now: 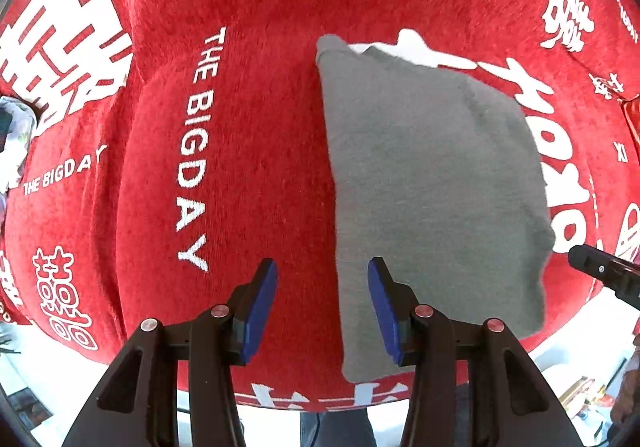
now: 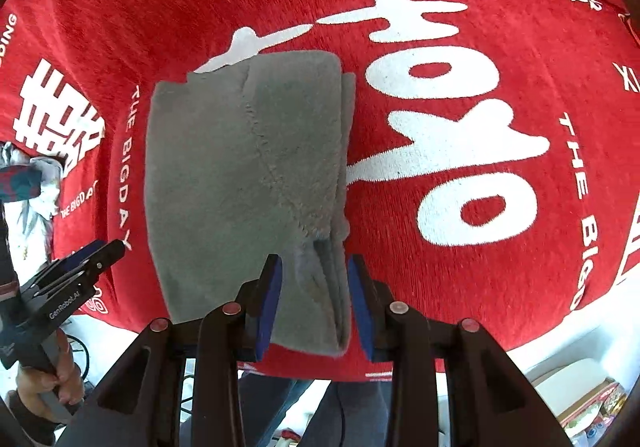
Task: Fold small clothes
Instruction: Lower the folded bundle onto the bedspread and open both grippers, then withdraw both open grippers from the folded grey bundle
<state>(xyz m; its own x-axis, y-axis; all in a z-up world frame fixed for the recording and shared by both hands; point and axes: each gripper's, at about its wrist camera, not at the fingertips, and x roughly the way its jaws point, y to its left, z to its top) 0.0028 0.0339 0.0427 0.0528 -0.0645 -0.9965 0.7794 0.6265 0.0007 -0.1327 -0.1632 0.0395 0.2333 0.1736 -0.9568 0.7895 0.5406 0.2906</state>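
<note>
- I am holding my left gripper pointing down over the red cloth, its blue pads standing apart with nothing between them; it is released.
- In the left wrist view the grey garment is lying folded on the red cloth from about 12 o'clock down to 4 o'clock of the picture, its long left edge running just past my right-hand pad.
- I am holding my right gripper above the near end of the grey garment; its pads are standing clear of the fabric and gripping nothing, so it is released too.
- In the right wrist view the garment is sitting left of centre, its layered folded edges showing along its right side toward 6 o'clock.
- My left gripper is showing at 8 o'clock of the right wrist view, with my hand around its handle.
- The tip of my right gripper is poking in at 4 o'clock of the left wrist view, just beside the garment's corner.
</note>
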